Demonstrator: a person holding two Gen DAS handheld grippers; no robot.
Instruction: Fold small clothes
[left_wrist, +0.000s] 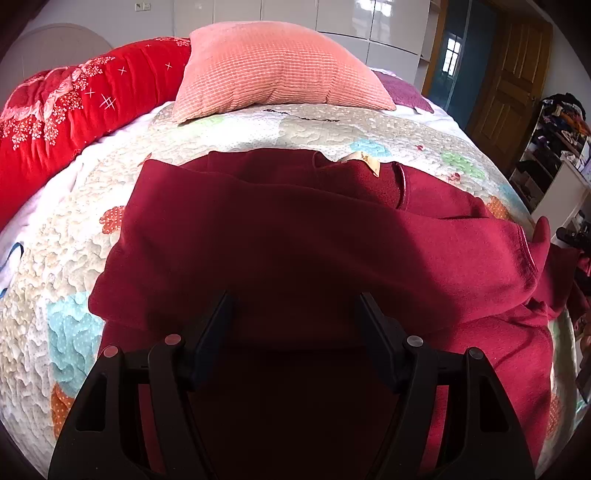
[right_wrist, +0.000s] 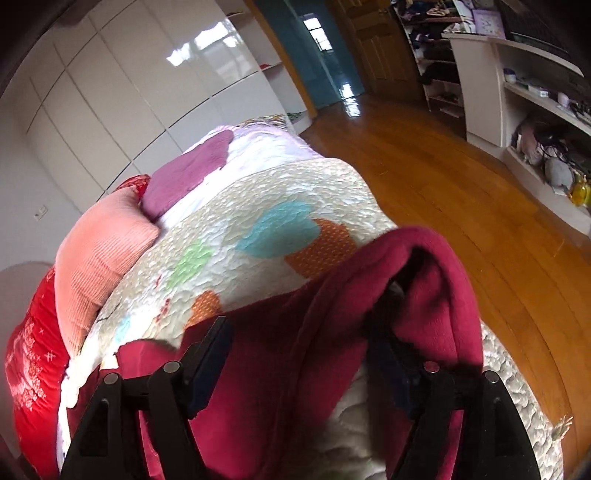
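A dark red fleece garment (left_wrist: 295, 221) lies spread on the quilted bedspread (left_wrist: 74, 258), with a small beige label (left_wrist: 365, 162) at its far edge. My left gripper (left_wrist: 294, 297) hovers just over its near part, open, with nothing between the jaws. In the right wrist view, a fold of the same garment (right_wrist: 424, 295) drapes over the right finger of my right gripper (right_wrist: 301, 321) and hides its tip. The cloth hangs loose between the wide jaws. The left finger (right_wrist: 210, 350) is bare and not pressing on it.
A salmon pillow (left_wrist: 280, 70) and a red flowered duvet (left_wrist: 74, 103) lie at the head of the bed, with a purple cloth (left_wrist: 404, 92) beside them. The bed's edge drops to a wooden floor (right_wrist: 461, 177). White shelves (right_wrist: 535, 110) with clutter line the far side.
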